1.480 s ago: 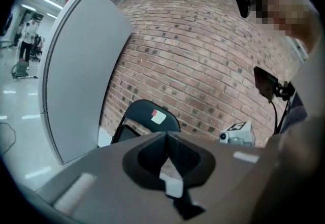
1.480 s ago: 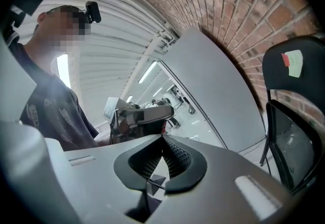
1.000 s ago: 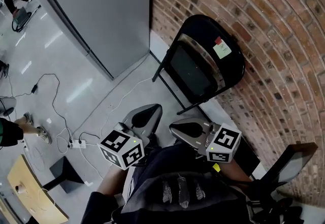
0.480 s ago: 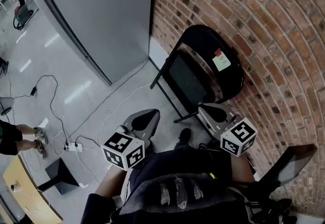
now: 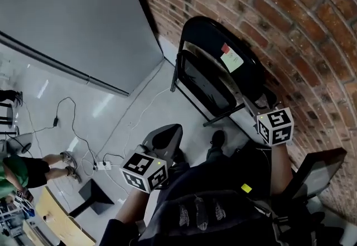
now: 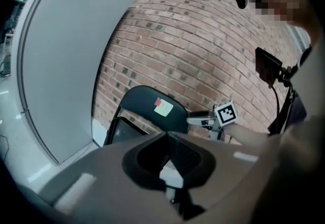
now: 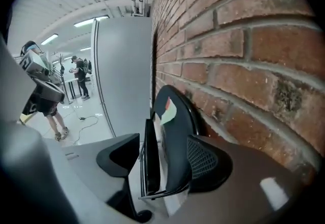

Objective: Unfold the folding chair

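Note:
The folded black chair [image 5: 220, 72] leans on the brick wall [image 5: 295, 33], with a white-and-red sticker [image 5: 230, 59] on its backrest. My right gripper [image 5: 252, 104] is at the chair's right edge. Its jaws have just been opening and stand wide. In the right gripper view the chair [image 7: 170, 131] shows edge-on between the pads [image 7: 208, 162] of that gripper [image 7: 165, 159]; whether they touch it I cannot tell. My left gripper [image 5: 167, 138] hangs shut and empty over the floor, short of the chair. The left gripper view shows the left gripper [image 6: 167, 139] closed, with the chair [image 6: 147, 111] ahead of it.
A grey partition panel [image 5: 67, 16] stands left of the chair. Cables and a power strip [image 5: 102, 165] lie on the floor. A person [image 5: 28, 169] stands at the far left near a wooden board [image 5: 50, 222]. A dark stand [image 5: 318, 169] is at the right.
My right gripper has swung forward and right to the chair's edge and its jaws have opened. The left gripper has shifted a little. The head view has turned.

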The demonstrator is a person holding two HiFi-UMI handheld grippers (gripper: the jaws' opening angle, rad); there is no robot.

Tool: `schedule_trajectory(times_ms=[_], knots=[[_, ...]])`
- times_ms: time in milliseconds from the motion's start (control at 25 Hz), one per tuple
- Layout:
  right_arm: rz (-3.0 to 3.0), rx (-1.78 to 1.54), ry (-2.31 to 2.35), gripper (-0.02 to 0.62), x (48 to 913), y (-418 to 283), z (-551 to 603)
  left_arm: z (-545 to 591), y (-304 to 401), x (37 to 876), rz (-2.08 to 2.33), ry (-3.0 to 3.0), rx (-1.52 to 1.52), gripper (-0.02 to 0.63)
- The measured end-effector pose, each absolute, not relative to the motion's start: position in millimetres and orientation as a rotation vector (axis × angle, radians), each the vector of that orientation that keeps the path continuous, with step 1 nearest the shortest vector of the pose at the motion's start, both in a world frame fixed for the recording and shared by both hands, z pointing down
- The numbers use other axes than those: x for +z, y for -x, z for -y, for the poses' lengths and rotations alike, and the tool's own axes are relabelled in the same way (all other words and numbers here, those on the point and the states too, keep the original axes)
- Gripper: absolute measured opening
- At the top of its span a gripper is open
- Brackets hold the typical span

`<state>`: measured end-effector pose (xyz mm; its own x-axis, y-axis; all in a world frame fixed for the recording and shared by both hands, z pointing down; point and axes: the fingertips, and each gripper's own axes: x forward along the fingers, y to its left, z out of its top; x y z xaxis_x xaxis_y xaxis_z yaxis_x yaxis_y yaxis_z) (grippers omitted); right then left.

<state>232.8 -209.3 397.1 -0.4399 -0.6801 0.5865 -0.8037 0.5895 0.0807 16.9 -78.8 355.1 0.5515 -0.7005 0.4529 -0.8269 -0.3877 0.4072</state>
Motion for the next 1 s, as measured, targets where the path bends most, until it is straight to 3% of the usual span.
schedule_trajectory(times_ms=[160,240,280,400,840,880,1000], knots=[[2.211,0.234,-1.208,0.285,411,-249,228,94,-50,380,1.137,-2.196,0.394,0.002],[2.198,0.176,-1.221,0.205,411,-254,230,105,-69,388,1.094,-2.218,0.433,0.002],[2.201,0.151,-1.227,0.201,409,-254,231,112,-78,392,1.077,-2.225,0.448,0.002],[2.196,0.102,-1.265,0.264,406,-256,234,131,-99,414,1.056,-2.216,0.489,0.002],[2.144,0.044,-1.275,0.279,432,-255,264,213,-140,508,1.107,-2.062,0.626,0.010],[2.137,0.035,-1.270,0.279,436,-255,266,221,-140,517,1.111,-2.032,0.627,0.052],[2.128,0.056,-1.260,0.277,447,-254,270,236,-143,540,1.079,-1.911,0.659,0.306]])
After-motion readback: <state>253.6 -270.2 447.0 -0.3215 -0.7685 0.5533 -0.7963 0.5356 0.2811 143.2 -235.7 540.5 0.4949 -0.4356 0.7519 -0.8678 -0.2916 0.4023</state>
